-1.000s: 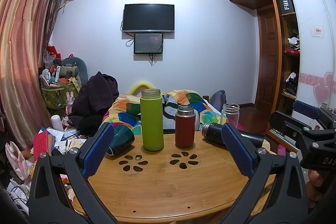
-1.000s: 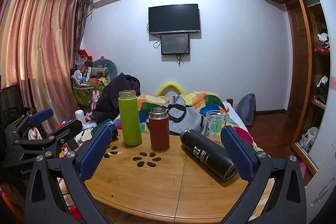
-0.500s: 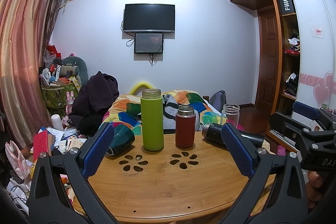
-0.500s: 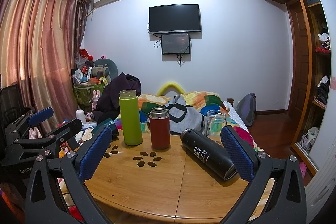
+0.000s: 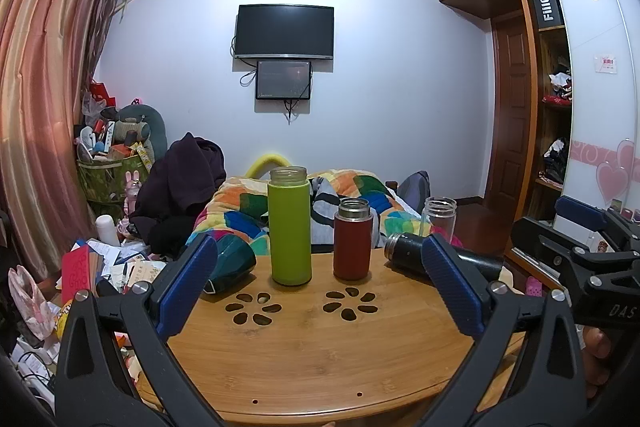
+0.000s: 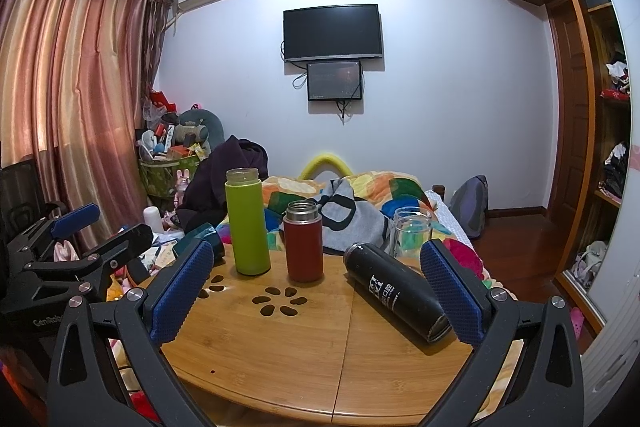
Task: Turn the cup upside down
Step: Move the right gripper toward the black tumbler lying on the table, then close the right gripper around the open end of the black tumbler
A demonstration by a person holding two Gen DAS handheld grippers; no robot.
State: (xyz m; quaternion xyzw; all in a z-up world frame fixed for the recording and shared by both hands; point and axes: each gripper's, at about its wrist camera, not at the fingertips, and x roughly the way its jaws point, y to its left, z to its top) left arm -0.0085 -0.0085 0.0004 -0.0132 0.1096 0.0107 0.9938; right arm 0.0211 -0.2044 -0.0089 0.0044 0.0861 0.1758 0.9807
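Both claws agape – cups (image 5: 290, 225) untouched

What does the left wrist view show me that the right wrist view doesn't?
Left wrist only: the teal cup lying on its side, largely visible, and the right gripper.

Right wrist only: the black flask at full length with its label, and the left gripper.

Both: green bottle, red flask, clear glass jar, wooden table.

Table (image 5: 320, 355) smooth bamboo-look wood, slight sheen; green flask (image 5: 290, 233) and red flask (image 5: 352, 251) matt-coated, the red with a bare metal neck; black flask (image 6: 396, 293) satin; clear jar (image 6: 410, 231) looks glass; hand-held gripper pads (image 6: 180, 291) textured blue rubber.
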